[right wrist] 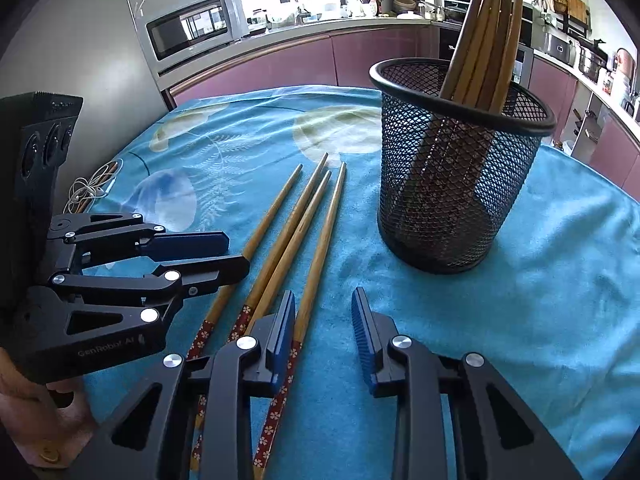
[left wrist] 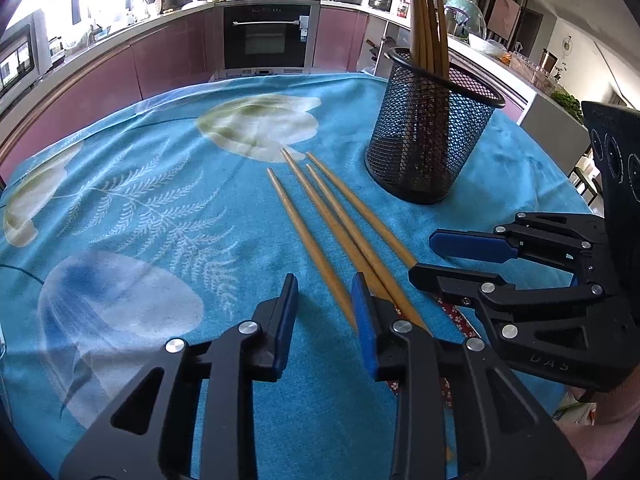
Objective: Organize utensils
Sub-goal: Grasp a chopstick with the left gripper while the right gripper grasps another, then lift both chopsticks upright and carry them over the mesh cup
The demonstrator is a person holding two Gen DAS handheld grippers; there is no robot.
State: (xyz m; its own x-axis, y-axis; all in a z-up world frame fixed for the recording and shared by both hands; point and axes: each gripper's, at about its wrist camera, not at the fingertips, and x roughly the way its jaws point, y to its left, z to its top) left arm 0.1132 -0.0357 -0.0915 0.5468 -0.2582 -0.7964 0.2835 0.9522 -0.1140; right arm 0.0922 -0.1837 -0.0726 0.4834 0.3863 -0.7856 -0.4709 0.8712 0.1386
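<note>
Together we saw four loose chopsticks (left wrist: 320,216) lying side by side on the blue table (left wrist: 140,208) at frame centre, with the mesh holder (left wrist: 432,136) of upright chopsticks at upper right. Our left gripper (left wrist: 325,328) and right gripper (right wrist: 323,332) both had jaws spread wide, gripping nothing.

Chopsticks (left wrist: 340,232) butt ends hidden under tools; holder (left wrist: 428,136) mesh blurs chopstick lower ends inside.
</note>
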